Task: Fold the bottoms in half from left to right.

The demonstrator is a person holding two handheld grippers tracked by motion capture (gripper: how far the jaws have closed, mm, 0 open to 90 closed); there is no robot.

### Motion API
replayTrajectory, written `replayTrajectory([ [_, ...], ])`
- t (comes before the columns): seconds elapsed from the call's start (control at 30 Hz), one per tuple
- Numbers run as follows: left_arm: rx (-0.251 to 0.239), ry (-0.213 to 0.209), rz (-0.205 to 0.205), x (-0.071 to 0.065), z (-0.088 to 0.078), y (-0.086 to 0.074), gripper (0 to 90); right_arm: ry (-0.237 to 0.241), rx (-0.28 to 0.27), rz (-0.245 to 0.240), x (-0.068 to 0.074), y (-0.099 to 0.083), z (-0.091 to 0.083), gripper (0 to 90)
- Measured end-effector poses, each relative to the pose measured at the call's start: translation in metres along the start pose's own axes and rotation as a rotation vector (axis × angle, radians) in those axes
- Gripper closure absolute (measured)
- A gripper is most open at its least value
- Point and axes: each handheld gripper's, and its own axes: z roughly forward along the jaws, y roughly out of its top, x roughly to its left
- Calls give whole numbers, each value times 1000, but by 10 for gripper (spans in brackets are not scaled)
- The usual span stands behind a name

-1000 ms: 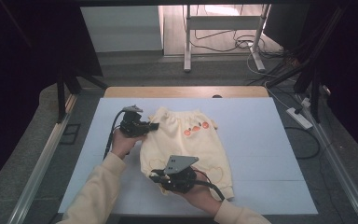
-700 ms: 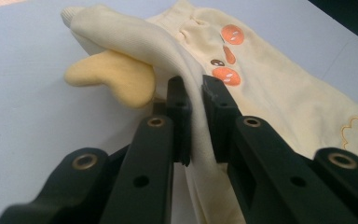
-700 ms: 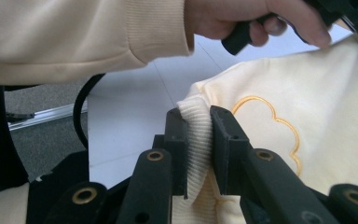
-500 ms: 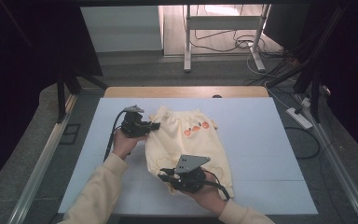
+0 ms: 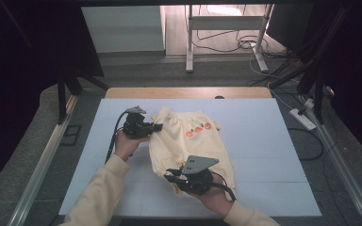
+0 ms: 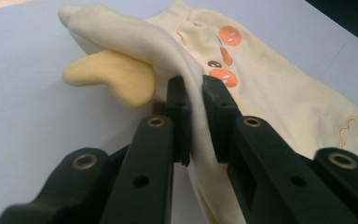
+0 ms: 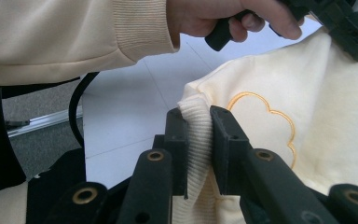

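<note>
A pale yellow child's garment (image 5: 188, 141) with orange marks (image 5: 199, 129) lies on the white table (image 5: 264, 141). My left gripper (image 5: 156, 127) is shut on its upper left edge; in the left gripper view the fabric (image 6: 265, 88) is pinched between the black fingers (image 6: 179, 109). My right gripper (image 5: 169, 178) is shut on a ribbed cuff at the garment's near left corner; the right gripper view shows the ribbing (image 7: 198, 135) clamped between both jaws, with an embroidered cloud outline (image 7: 261, 116) beside it. The person's other hand (image 7: 223, 16) holds the left gripper farther off.
The white table surface (image 5: 113, 188) has bare room left and right of the garment. A wooden strip (image 5: 188, 92) runs along the far edge. Metal rails (image 5: 42, 165) flank the table; a power strip (image 5: 302, 118) and cables lie on the floor to the right.
My right gripper has shifted to the right with the cuff in it, drawing the garment's near left edge inward. The left gripper has stayed in place.
</note>
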Motion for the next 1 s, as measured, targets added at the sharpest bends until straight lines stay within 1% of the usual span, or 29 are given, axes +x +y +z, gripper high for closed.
replayTrajectory([
  [0.27,-7,-1,8,-3,2,1,817,-15,-2,20,-4,-5,-9,778],
  [0.43,-9,-2,10,-4,3,2,817,-21,-3,20,-4,-6,-10,778],
  [0.6,-7,8,24,-7,4,3,817,-26,-4,27,-6,-7,-13,777],
  [0.77,-15,-4,20,-9,5,5,816,-32,-1,33,-7,-9,-16,778],
  [1.0,-22,-11,23,-13,8,7,816,-39,-4,34,-7,-11,-21,778],
])
